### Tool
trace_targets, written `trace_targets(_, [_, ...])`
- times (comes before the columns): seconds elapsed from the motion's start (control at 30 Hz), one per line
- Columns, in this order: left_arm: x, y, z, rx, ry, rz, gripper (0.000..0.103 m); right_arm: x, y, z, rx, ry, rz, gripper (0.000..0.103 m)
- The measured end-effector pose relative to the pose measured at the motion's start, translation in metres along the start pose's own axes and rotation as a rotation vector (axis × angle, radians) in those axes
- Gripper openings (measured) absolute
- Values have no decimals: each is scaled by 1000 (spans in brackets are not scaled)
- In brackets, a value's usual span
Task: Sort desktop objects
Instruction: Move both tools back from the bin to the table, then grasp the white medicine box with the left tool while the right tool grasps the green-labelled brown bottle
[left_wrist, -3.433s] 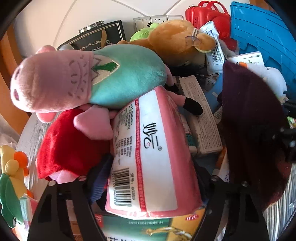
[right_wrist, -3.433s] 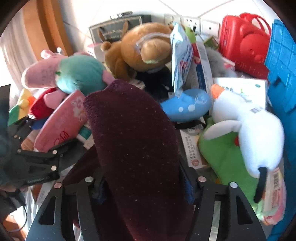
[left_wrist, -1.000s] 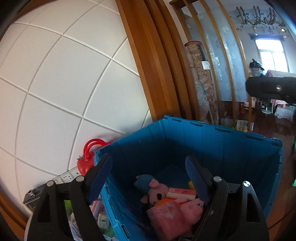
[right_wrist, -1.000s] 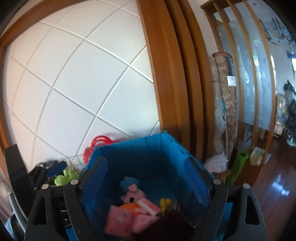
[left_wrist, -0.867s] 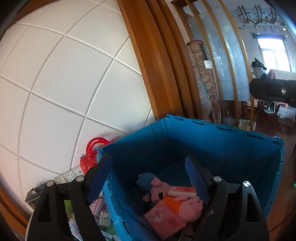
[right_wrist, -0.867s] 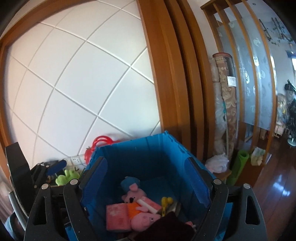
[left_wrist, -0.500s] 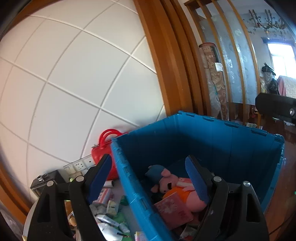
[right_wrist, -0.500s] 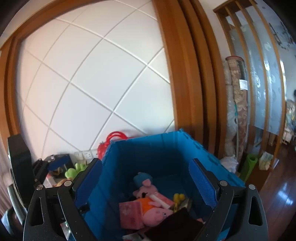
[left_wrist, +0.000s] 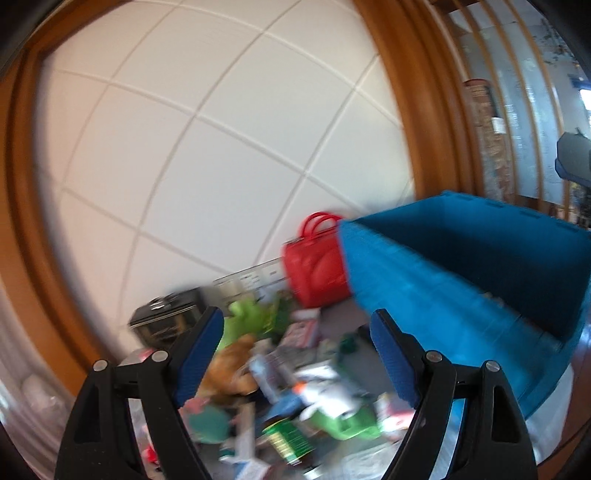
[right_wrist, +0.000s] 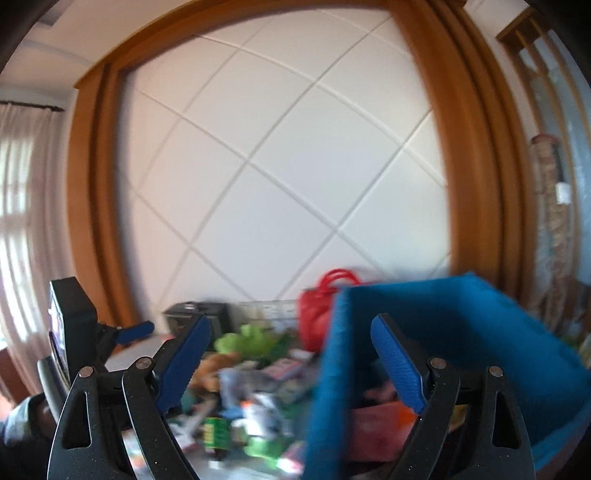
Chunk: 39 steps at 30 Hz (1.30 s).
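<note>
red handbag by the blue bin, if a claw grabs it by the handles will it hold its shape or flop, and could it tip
The red handbag looks moulded and glossy, so it would probably keep its shape and might be a bit slippery. It stands upright against the blue bin, narrow for its height, so a push could tip it. Its thin looped handles likely let it swing when lifted.

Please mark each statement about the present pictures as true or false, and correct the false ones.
1. The left gripper holds a plush toy. False: nothing is between its jaws.
2. A red bag stands against the wall, next to the blue crate. True.
3. The blue crate is on the left side of both views. False: it is on the right side.
4. The right gripper carries nothing. True; its jaws are closing a little.
5. The tiled wall is green. False: it is white, with a brown wooden frame.
</note>
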<state>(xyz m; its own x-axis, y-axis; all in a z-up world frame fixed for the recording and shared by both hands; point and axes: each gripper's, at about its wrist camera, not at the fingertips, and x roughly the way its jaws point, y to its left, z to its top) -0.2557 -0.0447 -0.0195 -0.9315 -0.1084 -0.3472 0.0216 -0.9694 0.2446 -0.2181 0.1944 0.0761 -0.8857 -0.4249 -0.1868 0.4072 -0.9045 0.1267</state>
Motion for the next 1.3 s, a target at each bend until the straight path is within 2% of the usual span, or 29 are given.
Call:
trace_targets(0.17, [-13,60,-31,-2,37,65,81,27,46,-17,32,45,7,82])
trace_targets(0.33, [-19,116,-63,-8,78,112,81,58,87,-49,88,153,121,83])
trace_targets(0.43, [-18,138,-84,-24,94,129,82,70,109,-64,62,188,135,91])
trace_targets(0.5, [-10,146,-104,-35,133,134,81,75,123,-76,27,209,142,100])
trace_targets(0.6, [1,150,-136,-38,203,113,81,79,133,-95,-20,244,136,100])
trace_targets(0.67, [10,149,-158,-41,247,116,81,85,133,-106,-25,266,161,100])
trace_targets(0.77, [26,146,-185,-67,292,91,81,101,131,-128,-40,337,186,101])
trace_targets(0.87, [42,135,-212,-57,307,84,81,116,126,-157,-77,391,167,102])
trace_targets(0.97, [71,119,-241,-52,377,50,81,141,120,-193,-90,498,168,102])
trace_targets(1.13, [111,97,-274,-53,464,13,81,178,109,-241,-61,626,206,102])
trace_targets(1.3, [145,91,-301,-46,546,-15,81,219,117,-270,-40,697,243,101])
